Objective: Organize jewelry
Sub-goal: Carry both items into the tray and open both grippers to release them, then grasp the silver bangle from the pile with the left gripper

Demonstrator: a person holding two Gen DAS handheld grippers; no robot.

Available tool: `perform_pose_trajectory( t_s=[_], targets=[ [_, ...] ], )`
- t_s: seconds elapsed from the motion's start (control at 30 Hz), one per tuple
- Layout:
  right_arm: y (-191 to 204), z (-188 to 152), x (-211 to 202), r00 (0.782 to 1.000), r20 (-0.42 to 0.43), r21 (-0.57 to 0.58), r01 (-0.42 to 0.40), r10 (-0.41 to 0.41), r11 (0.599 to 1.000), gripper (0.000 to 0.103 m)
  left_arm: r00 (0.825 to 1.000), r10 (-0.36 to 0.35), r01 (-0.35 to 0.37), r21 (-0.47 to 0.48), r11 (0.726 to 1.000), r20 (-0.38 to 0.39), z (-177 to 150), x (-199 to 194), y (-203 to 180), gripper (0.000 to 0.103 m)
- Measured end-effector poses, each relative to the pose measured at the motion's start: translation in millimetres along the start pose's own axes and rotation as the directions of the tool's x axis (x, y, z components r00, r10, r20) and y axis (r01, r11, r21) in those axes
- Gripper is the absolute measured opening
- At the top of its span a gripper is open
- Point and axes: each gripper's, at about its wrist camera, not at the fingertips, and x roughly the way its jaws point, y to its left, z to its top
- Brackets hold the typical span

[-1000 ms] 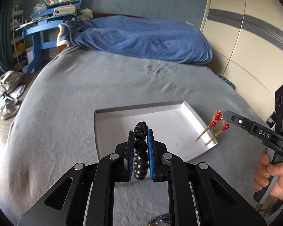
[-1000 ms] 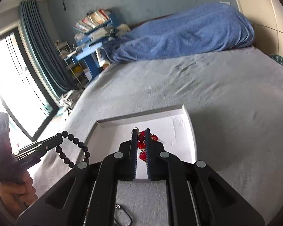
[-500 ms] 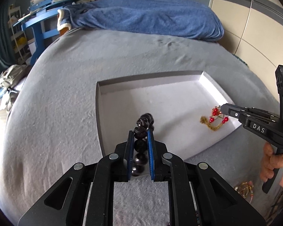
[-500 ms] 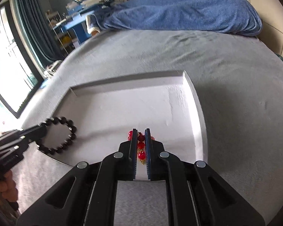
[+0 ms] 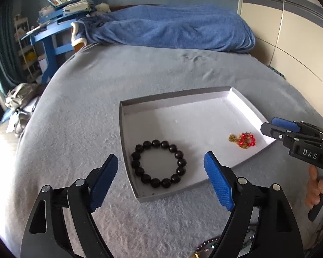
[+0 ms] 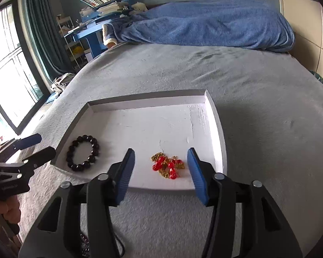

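Observation:
A shallow white tray (image 5: 174, 103) (image 6: 144, 102) lies on the grey bedspread. In its near left corner rests a black bead bracelet (image 5: 158, 166) (image 6: 83, 155), flat and free. A red-and-gold beaded ornament (image 5: 243, 139) (image 6: 168, 164) lies near the tray's right front edge. My left gripper (image 5: 160, 161) hangs just above the bracelet, jaws opening wide, pads clear of the beads. My right gripper (image 6: 160, 153) hovers over the ornament, jaws opening, nothing pressed between them. Each gripper also shows in the other's view, the right gripper (image 5: 269, 125) and the left gripper (image 6: 43, 145).
A blue blanket (image 5: 172, 30) is heaped at the far end of the bed. A blue desk (image 5: 53, 36) piled with books stands beyond the left corner. More jewelry (image 5: 206, 247) lies on the bedspread under my left gripper. A hand (image 5: 318, 187) holds the right gripper's handle.
Both grippers came down over the tray and went from shut to open. The bracelet and the red-and-gold ornament dropped out and now lie on the tray floor.

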Motion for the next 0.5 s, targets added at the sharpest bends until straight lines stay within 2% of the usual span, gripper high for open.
perform_pose_trajectory(
  t_s=[0.37, 0.5],
  targets=[
    [2.8, -23.4, -42.9, 0.998, 0.063, 0.009, 0.000, -0.001, 1.000, 0.069, 1.000, -0.008, 0.008, 0.018, 1.000, 0.020, -25.8, -31.3, -10.4, 0.084],
    [5.4, -38.8, -51.9, 0.998, 0.062, -0.004, 0.011, -0.011, 1.000, 0.071, 1.000, -0.010, 0.010, -0.003, 1.000, 0.012, -43.0, -40.0, -9.0, 0.091]
  ],
)
